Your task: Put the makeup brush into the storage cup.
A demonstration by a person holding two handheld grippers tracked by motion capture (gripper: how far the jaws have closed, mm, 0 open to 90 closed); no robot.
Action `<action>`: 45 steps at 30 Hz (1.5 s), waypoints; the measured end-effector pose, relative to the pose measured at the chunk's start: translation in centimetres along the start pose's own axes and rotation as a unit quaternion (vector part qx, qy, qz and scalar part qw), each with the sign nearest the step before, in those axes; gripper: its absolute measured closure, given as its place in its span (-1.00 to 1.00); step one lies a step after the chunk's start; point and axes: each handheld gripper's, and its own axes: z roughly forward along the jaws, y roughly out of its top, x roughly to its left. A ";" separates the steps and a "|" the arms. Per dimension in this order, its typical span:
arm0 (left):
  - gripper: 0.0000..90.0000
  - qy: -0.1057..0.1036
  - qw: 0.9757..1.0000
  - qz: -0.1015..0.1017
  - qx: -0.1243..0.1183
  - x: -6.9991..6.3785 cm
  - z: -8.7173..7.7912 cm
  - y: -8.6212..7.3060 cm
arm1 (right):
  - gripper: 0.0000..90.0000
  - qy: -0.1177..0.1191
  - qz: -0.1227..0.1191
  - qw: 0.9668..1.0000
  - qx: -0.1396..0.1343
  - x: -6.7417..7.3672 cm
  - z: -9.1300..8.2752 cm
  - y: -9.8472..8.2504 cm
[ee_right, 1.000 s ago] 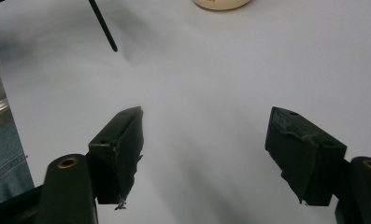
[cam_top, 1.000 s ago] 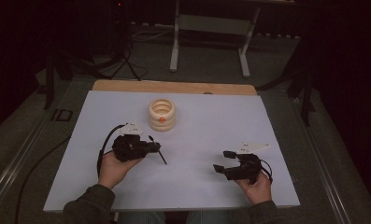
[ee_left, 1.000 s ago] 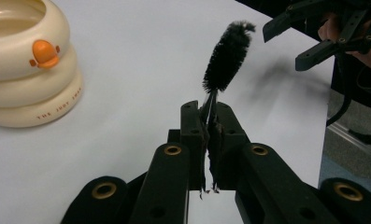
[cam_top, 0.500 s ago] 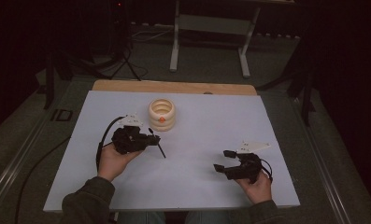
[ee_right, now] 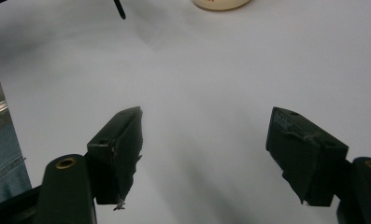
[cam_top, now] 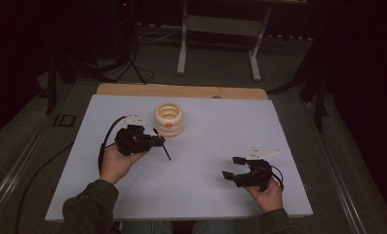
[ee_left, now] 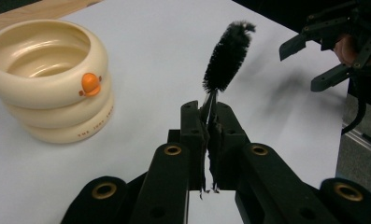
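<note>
A cream stacked-ring bowl (cam_top: 168, 119) with an orange duck beak stands at the middle back of the white table (cam_top: 215, 131). My left gripper (cam_top: 154, 141) hovers just left and in front of it, shut on the thin handle of a black bottle brush (cam_top: 165, 152) whose bristles slant down to the right. In the left gripper view the jaws (ee_left: 206, 109) pinch the brush (ee_left: 227, 56), with the bowl (ee_left: 47, 79) to the left. My right gripper (cam_top: 232, 167) is held over the table's front right, open, with nothing between its pads (ee_right: 206, 121).
A wooden strip (cam_top: 181, 90) runs along the table's far edge. Behind it on the dark floor stand a metal frame (cam_top: 220, 29) and cables. A black cable (cam_top: 106, 139) loops from my left gripper.
My left gripper has risen a little and shifted toward the bowl, with the brush still in it. The right gripper has stayed where it was.
</note>
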 end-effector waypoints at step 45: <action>0.91 0.036 0.999 -0.022 0.005 3.5 -1.7 6.8 | -0.41 0.005 0.003 1.000 -0.006 -0.1 0.2 0.4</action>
